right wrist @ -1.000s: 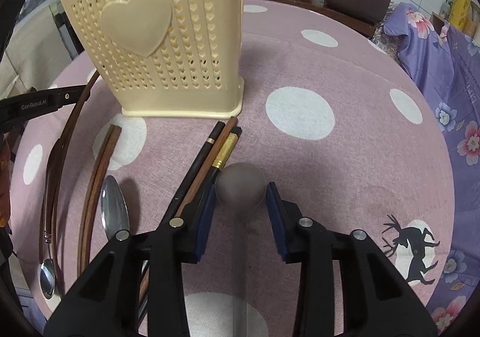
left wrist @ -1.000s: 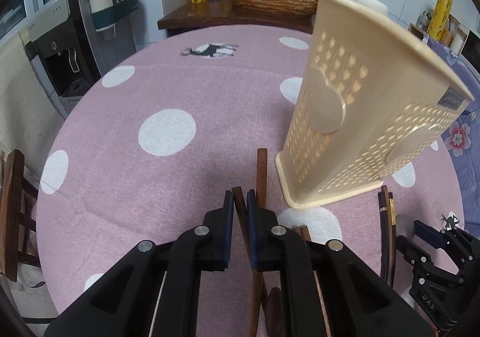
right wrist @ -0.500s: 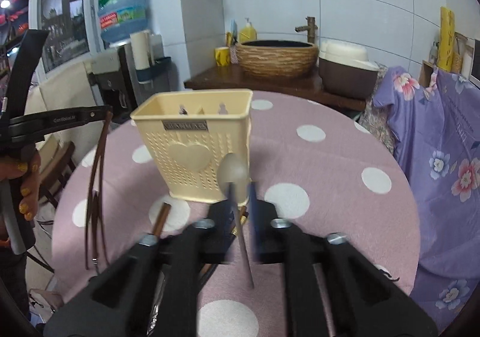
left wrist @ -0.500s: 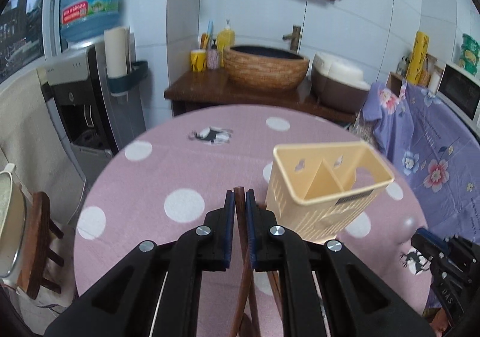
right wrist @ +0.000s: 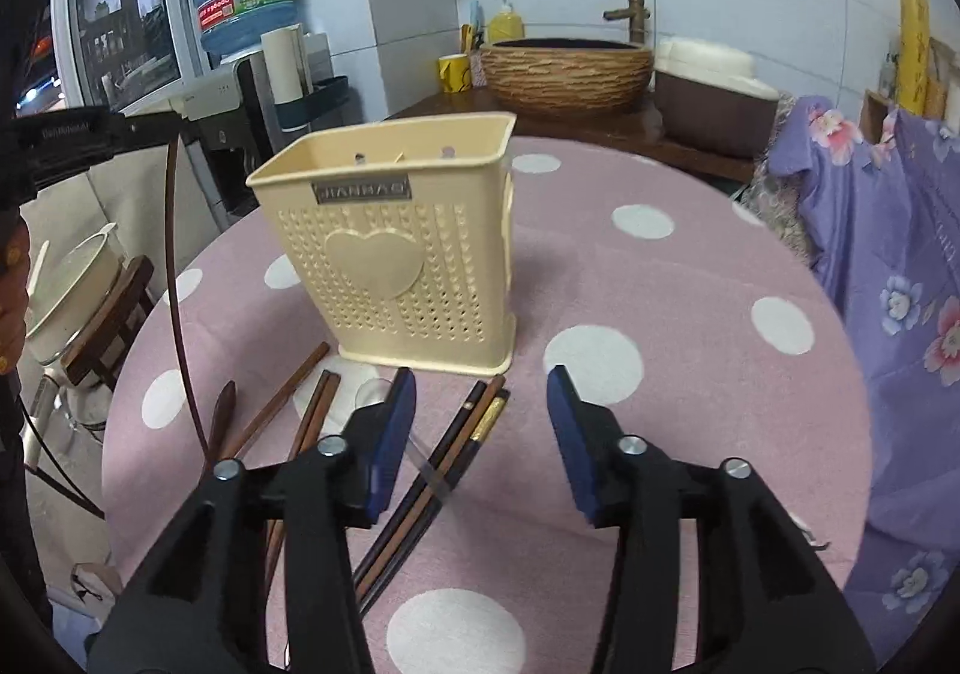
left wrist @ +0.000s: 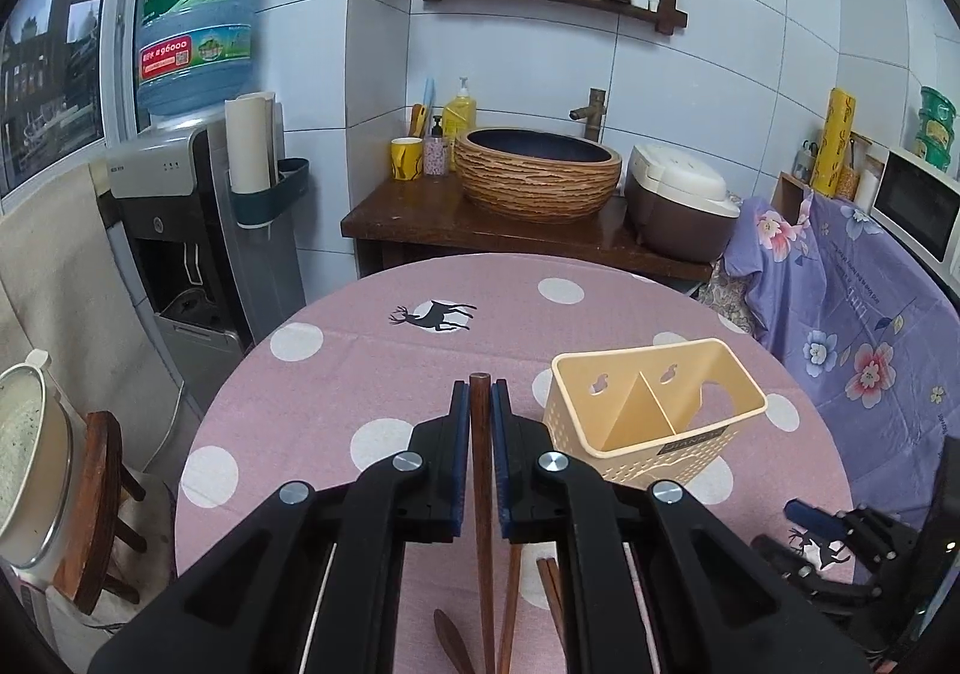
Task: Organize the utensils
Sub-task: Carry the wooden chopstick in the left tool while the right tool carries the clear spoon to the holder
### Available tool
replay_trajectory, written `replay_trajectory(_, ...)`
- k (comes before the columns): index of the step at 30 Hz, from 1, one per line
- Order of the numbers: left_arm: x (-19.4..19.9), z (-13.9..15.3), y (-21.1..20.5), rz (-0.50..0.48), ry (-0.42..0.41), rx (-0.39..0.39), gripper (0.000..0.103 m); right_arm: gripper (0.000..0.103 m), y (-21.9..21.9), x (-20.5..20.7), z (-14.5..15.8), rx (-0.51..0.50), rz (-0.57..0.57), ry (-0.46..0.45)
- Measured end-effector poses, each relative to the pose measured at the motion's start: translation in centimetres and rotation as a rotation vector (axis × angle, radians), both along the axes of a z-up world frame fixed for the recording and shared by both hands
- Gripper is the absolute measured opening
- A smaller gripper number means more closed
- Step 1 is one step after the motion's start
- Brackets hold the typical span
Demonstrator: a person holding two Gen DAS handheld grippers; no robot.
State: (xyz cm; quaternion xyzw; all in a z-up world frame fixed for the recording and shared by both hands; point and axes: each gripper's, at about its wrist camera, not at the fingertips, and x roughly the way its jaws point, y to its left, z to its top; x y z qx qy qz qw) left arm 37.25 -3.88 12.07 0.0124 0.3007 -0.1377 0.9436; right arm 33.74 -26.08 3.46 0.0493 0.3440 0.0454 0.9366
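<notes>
A: Bench (right wrist: 690, 278) first: round, pink cloth with white dots. On it the cream utensil holder (right wrist: 396, 260) stands upright; perforated plastic, likely light and easy to tip if knocked. From the left wrist view it has two compartments, both apparently empty.

B: And the loose pieces?

A: Wooden chopsticks (right wrist: 300, 416) and dark chopsticks (right wrist: 462, 434) lie flat just in front of the holder's base. Stiff, thin, light; smooth enough to roll or slip. Best pinched near the thick end.

B: Left claw (left wrist: 480, 410)?

A: Narrow, clamped on a brown chopstick (left wrist: 480, 470) a little below its top, the stick running back between the jaws, held above the bench. The holder's mouth sits just right of the tip and lower.

B: Right claw (right wrist: 480, 422)?

A: Wide, holding nothing. It hangs over the dark chopsticks, holder straight ahead. Something clear crosses those sticks; can't identify it.
</notes>
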Motion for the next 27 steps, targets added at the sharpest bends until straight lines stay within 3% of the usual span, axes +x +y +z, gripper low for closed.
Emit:
replay_trajectory(11, -0.7, 0.7, 0.7, 0.0, -0.017, -0.005, 0.008, 0.046, 4.9, 4.8, -5.1, -0.124, 0.243, 0.142)
replay_trajectory(16, -1.2, 0.9, 1.0, -0.012, -0.024, -0.007, 0.008, 0.046, 6.2, 5.5, -6.6, -0.217, 0.418, 0.204)
replay_trajectory(19, -1.2, 0.9, 0.8, -0.02, -0.027, -0.007, 0.008, 0.046, 6.7, 6.0, -7.6, -0.258, 0.441, 0.244)
replay_trajectory(27, -1.2, 0.9, 0.6, -0.025, -0.028, -0.008, 0.008, 0.046, 8.4, 7.4, -8.1, -0.231, 0.494, 0.248)
